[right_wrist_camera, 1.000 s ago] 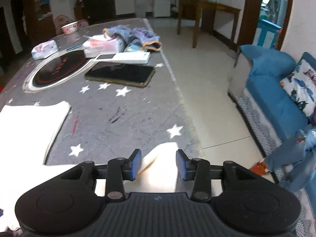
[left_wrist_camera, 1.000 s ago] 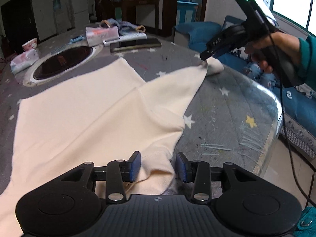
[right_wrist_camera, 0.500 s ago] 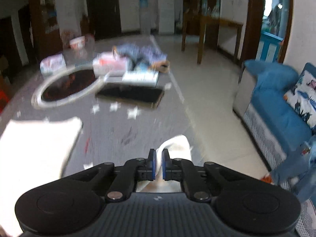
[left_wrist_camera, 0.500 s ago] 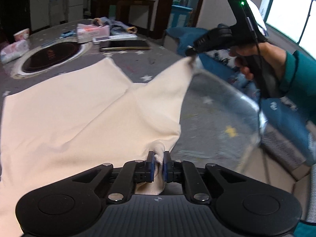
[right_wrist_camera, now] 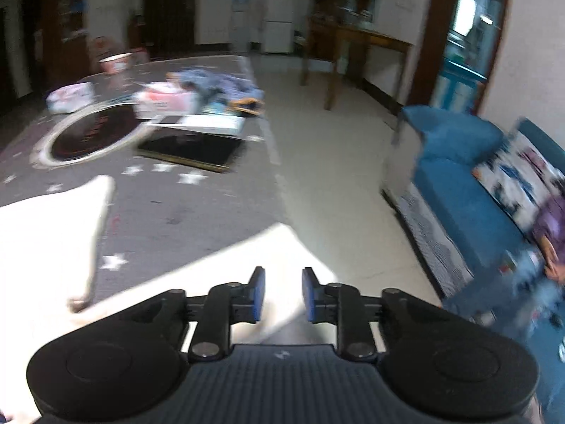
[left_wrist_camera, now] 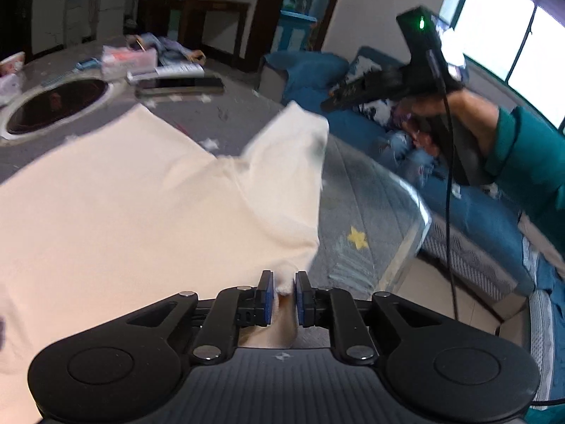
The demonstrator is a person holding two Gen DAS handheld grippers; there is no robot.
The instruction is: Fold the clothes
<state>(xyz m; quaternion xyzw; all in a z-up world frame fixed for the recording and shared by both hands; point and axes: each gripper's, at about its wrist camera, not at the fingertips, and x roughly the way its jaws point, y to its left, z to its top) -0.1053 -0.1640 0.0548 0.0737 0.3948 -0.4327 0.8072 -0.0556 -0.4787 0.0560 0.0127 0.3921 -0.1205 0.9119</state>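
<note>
Cream garment [left_wrist_camera: 148, 205] is spread across the star-patterned grey tablecloth [left_wrist_camera: 356, 212], with one corner raised off the surface near the table's edge. A bunched edge of it is seen between the blue pads of the left gripper [left_wrist_camera: 282, 295], whose jaws are opening slightly, though cloth is touched on both sides. The right gripper [right_wrist_camera: 280, 291] is angled downward over the raised corner; its jaws are opening, and fabric lies between them without being pressed. In the left wrist view, the right hand [left_wrist_camera: 434, 130] is wrapped around its handle, the forearm clad in a teal sleeve [left_wrist_camera: 526, 155].
</note>
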